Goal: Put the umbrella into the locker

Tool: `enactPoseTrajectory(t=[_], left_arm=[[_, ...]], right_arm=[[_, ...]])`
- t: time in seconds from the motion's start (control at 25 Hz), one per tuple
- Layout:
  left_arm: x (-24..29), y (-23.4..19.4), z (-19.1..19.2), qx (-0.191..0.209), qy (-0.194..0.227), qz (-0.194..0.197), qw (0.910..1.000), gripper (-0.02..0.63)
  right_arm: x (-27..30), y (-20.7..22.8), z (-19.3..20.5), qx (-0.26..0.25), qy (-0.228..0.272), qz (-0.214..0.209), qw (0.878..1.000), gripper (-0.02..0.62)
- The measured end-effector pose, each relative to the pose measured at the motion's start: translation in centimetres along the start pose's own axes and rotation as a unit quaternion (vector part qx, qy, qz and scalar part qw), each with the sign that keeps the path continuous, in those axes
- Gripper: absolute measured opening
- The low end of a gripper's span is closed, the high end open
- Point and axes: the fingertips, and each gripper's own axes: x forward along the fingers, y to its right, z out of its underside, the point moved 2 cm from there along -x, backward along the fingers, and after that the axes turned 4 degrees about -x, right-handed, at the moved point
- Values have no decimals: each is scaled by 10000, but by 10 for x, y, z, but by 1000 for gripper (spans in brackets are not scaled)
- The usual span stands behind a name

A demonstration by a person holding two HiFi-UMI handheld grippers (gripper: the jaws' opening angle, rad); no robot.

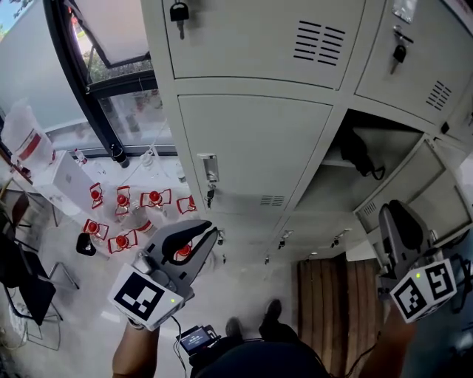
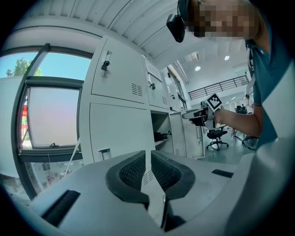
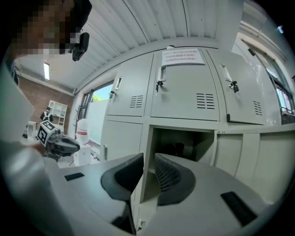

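The umbrella [image 1: 361, 156] is a dark folded bundle with a strap, lying on the shelf inside the open locker [image 1: 347, 177]. It also shows as a dark shape in the left gripper view [image 2: 160, 136] and in the right gripper view [image 3: 177, 149]. My left gripper [image 1: 198, 242] [image 2: 148, 161] is held level in front of the closed locker doors, shut with nothing in it. My right gripper [image 1: 399, 221] [image 3: 148, 166] is raised before the open locker beside its door [image 1: 405, 184]. Its jaws stand a little apart with nothing between them.
Grey lockers [image 1: 251, 140] fill the wall, with keys [image 1: 179, 15] hanging in some doors. Red-and-white items [image 1: 122, 218] are spread on the floor by the window at left. A dark chair [image 1: 22, 288] stands at far left. A brown mat [image 1: 332, 295] lies below the open locker.
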Motion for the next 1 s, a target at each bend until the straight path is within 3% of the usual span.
enactPoseTrajectory(t=[0.44,1.0], left_arm=[[-21,11,-6,36,77,48,10000,54],[-34,26,-7,45,48,115,9999,54]], right_arm=[[-53,-63,-8,226,106,-612,9978,66],[-89,-71,5,207,13,-334,9992,46]])
